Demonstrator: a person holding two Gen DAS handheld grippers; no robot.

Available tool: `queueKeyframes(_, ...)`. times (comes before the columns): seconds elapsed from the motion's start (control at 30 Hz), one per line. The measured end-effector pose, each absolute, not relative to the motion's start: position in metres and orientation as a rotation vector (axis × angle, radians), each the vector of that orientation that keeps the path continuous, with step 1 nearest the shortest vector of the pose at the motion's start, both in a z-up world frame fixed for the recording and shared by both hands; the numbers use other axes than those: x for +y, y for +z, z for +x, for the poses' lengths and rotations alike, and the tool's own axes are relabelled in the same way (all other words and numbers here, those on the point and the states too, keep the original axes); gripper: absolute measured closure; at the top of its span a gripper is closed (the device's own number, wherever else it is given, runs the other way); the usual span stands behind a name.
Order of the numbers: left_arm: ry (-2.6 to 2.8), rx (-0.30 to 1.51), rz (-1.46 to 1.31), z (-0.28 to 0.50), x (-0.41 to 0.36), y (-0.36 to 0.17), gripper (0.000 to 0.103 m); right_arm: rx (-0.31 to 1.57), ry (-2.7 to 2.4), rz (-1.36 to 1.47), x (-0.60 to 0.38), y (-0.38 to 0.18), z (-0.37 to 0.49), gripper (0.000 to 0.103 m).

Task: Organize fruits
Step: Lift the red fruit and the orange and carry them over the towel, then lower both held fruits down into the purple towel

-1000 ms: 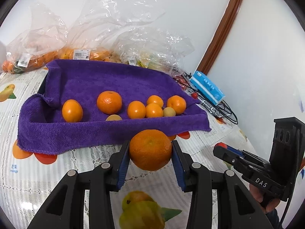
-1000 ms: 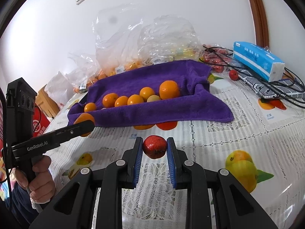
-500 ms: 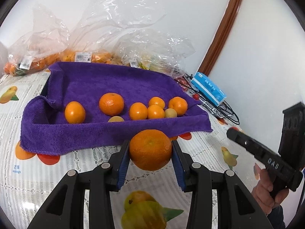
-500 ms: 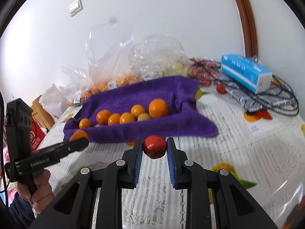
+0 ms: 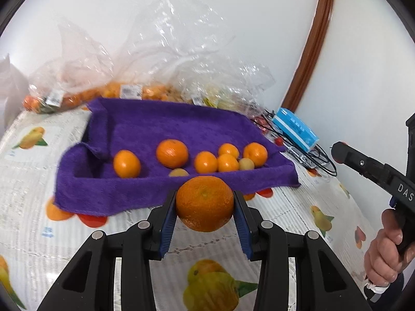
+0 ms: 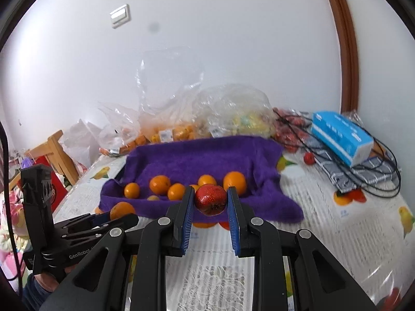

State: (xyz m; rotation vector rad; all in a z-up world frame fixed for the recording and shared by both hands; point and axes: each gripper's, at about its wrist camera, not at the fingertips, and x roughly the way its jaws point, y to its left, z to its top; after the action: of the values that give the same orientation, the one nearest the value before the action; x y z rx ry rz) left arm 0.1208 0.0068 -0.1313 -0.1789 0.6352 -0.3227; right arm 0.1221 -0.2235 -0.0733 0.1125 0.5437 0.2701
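Observation:
My left gripper (image 5: 205, 204) is shut on a large orange (image 5: 205, 203) and holds it above the table, in front of the purple towel (image 5: 166, 127). Several oranges (image 5: 171, 153) and small yellowish fruits (image 5: 246, 164) lie on the towel. My right gripper (image 6: 210, 200) is shut on a small red fruit (image 6: 210, 199), held above the table before the purple towel (image 6: 202, 155). The left gripper with its orange (image 6: 122, 210) shows at the lower left of the right wrist view. The right gripper's body (image 5: 373, 173) shows at the right of the left wrist view.
Clear plastic bags of fruit (image 5: 124, 90) stand behind the towel against the wall. A blue tissue pack (image 6: 342, 137), black cables (image 6: 373, 171) and loose red fruits (image 6: 308, 157) lie at the right. A wooden chair (image 6: 57, 153) stands at the left. The tablecloth (image 5: 26, 233) has fruit prints.
Both grippers have risen and moved back from the towel, each still holding its fruit. The right gripper has lifted higher in the left wrist view.

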Motion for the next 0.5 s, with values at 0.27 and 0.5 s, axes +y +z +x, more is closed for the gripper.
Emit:
queueKeyframes(0.27,-0.292,0.606,-0.183,0.115,0.023,-0.105,0.063,0.522,0.301,0.134,-0.213,-0.064,0.135,0.078)
queueKeyframes(0.5,-0.247,0.584,-0.177,0.133,0.031,-0.094,0.063,0.482,0.316,0.137,-0.208,-0.054,0.157,0.078)
